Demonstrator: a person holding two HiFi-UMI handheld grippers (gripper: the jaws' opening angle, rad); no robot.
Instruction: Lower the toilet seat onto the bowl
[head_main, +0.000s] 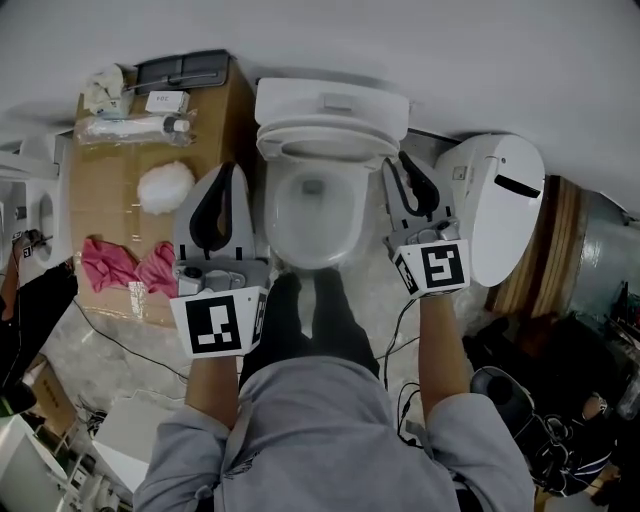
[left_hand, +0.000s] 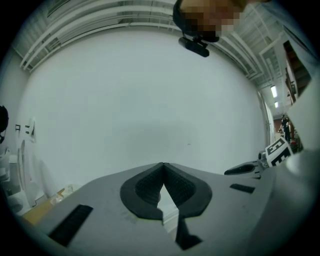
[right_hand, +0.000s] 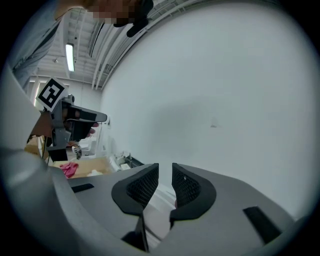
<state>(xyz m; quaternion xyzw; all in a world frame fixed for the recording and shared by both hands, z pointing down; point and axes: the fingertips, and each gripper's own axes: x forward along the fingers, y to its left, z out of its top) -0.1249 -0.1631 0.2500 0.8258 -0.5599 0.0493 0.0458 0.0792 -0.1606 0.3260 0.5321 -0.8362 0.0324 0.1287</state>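
A white toilet bowl (head_main: 312, 212) stands in front of the person's legs, with its tank (head_main: 332, 104) behind. The seat (head_main: 325, 148) stands raised, leaning back against the tank. My left gripper (head_main: 224, 172) hovers left of the bowl; in the left gripper view its pads (left_hand: 163, 167) meet at the tips with nothing between them. My right gripper (head_main: 402, 160) is at the bowl's right, its tips close beside the raised seat's right edge. In the right gripper view its pads (right_hand: 165, 171) stand a narrow gap apart and hold nothing.
A cardboard box (head_main: 100, 210) at the left carries a pink cloth (head_main: 125, 265), a white ball of fluff (head_main: 165, 185) and a bottle (head_main: 130, 127). Another white toilet part (head_main: 500, 205) leans at the right. Cables (head_main: 405, 320) lie on the floor.
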